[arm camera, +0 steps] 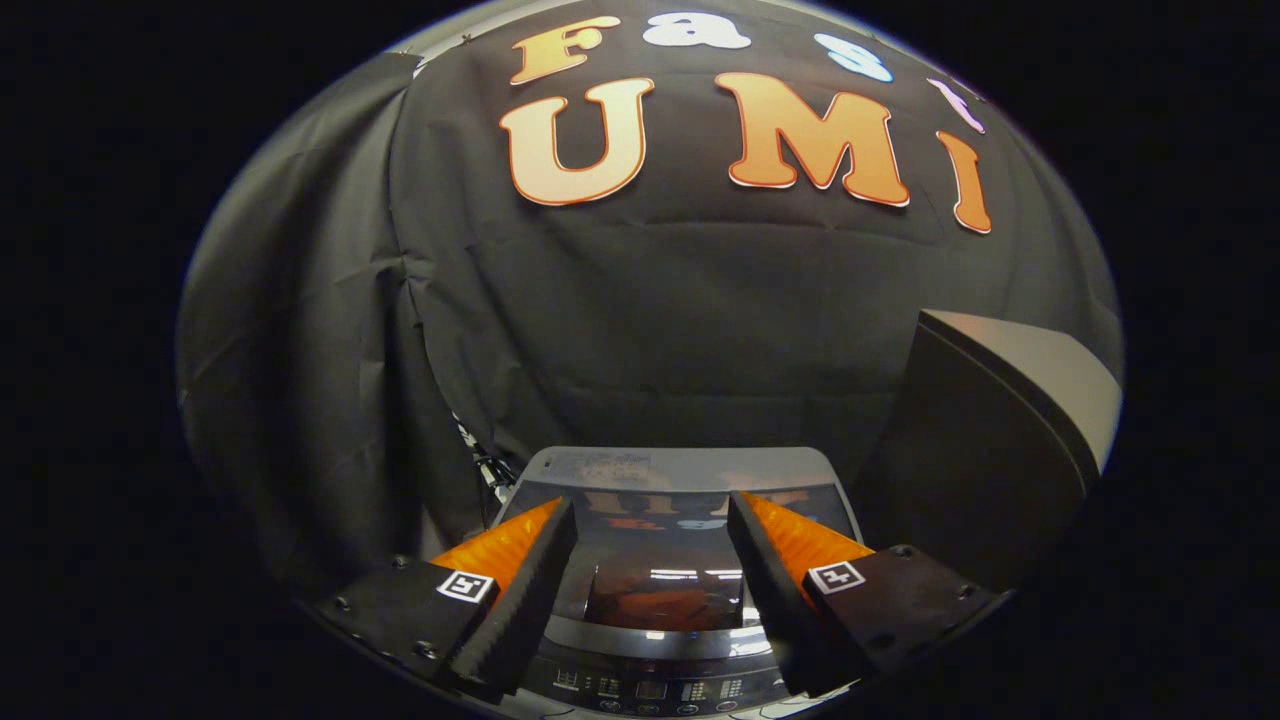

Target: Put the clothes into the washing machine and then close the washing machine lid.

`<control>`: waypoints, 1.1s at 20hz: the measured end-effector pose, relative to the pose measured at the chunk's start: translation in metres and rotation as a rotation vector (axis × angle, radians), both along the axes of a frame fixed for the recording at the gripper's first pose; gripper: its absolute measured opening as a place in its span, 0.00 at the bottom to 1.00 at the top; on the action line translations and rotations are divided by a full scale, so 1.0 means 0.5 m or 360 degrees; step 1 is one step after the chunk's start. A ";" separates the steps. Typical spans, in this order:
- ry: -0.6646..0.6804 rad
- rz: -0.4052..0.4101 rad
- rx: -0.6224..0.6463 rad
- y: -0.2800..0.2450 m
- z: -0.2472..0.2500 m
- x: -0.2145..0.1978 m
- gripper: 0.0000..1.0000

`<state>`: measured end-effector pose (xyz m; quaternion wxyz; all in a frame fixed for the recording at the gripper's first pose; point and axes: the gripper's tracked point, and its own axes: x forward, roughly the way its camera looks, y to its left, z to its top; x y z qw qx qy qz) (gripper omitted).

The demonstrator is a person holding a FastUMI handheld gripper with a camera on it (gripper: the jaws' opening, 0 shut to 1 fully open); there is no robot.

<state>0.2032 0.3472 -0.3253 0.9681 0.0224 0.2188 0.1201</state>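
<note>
Gripper view looks down over one washing machine (680,480), a top-loader just ahead of and below my jaws. Its lid (665,570) lies flat and closed, a dark glossy pane that mirrors the booth, with the pale back rim behind it and one control panel (650,688) nearest me, between and under the fingers. Through the pane I see a reddish patch that may be clothes inside or only a reflection; I cannot tell which. One dark box-like object with a pale top edge (1000,430) stands just beside the machine, to its right.

My gripper (650,575) hangs over the lid with its two fingers wide apart and nothing held between them.

Judging from the closed lid and my empty jaws, the closing step looks done, if the clothes are in fact inside. The next move would only call for lifting clear without catching the lid or panel.
</note>
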 end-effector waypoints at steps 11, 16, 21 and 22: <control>-0.0292 -0.0035 0.0031 -0.139 0.285 -0.094 0.98; -0.0397 -0.0111 0.0014 -0.248 0.387 -0.155 0.98; -0.0469 -0.0171 0.0044 -0.319 0.445 -0.204 0.98; -0.0489 -0.0178 0.0039 -0.341 0.458 -0.215 0.98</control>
